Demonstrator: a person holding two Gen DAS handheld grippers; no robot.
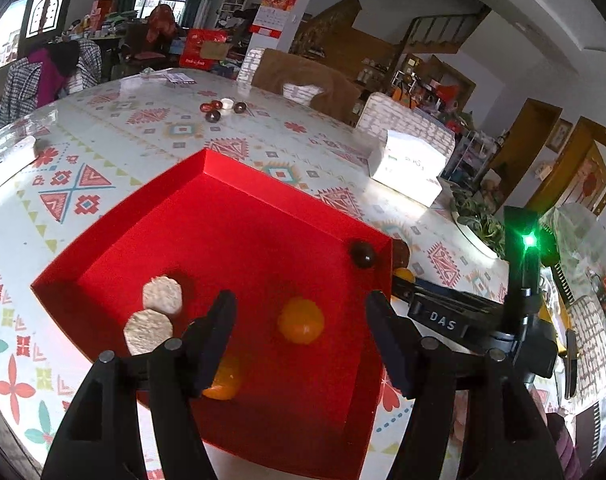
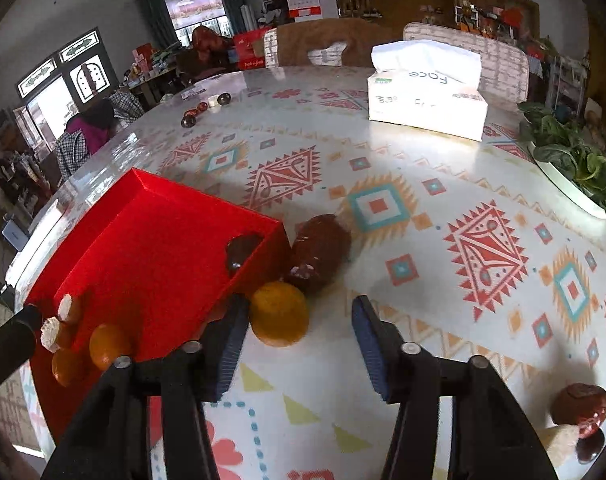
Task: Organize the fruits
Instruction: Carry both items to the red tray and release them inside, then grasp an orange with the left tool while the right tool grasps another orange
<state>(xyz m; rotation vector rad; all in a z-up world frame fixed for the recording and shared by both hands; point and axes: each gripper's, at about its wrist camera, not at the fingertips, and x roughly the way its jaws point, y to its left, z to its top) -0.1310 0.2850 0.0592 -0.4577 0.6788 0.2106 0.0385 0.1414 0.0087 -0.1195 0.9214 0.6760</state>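
Left gripper wide open, empty, above red tray; orange lies in the tray between its tips, second orange at 7 o'clock, two pale slices at 9, dark fruit in corner at 1. Right gripper wide open, empty; third orange on table beside its left finger, touching the tray; brown fruit at 12, tissue box far.

In the tray lie two oranges, two cut slices and a dark fruit; outside its corner rests another orange.
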